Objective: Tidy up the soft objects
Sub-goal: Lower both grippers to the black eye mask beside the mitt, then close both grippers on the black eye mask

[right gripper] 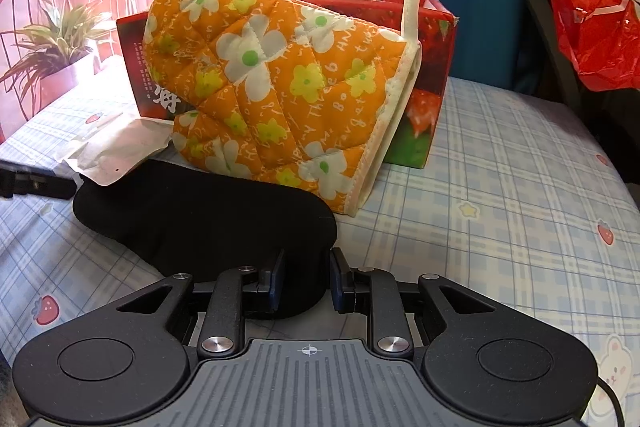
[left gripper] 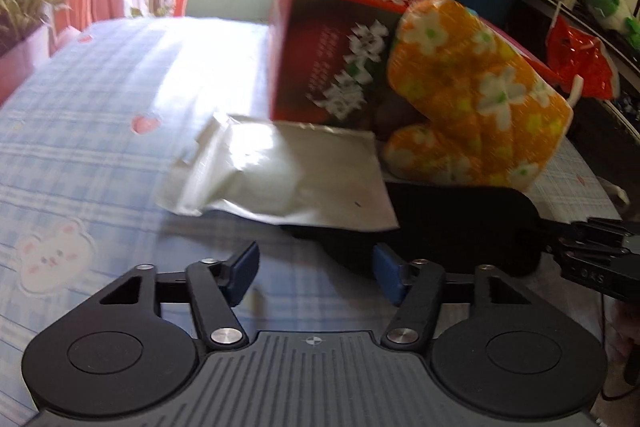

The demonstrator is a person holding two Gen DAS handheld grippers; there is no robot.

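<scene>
A blue-and-white checked bedsheet with strawberry and bunny prints (right gripper: 500, 155) covers the surface. On it stands a red printed cardboard box (left gripper: 320, 39), open at the top. An orange quilted oven mitt with white flowers (right gripper: 272, 87) leans against the box's side, thumb down. Before it lies a flat black fabric pad (right gripper: 200, 223), its far end under a white plastic pouch (left gripper: 280, 171). The right gripper (right gripper: 306, 281), angled downward, pinches the pad's near end narrowly. The left gripper (left gripper: 316, 273), likewise tilted down, stands half open with nothing between its blue pads.

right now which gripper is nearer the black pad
Right. The right gripper is shut on the black pad's near end; the left gripper sits open just short of it.
</scene>
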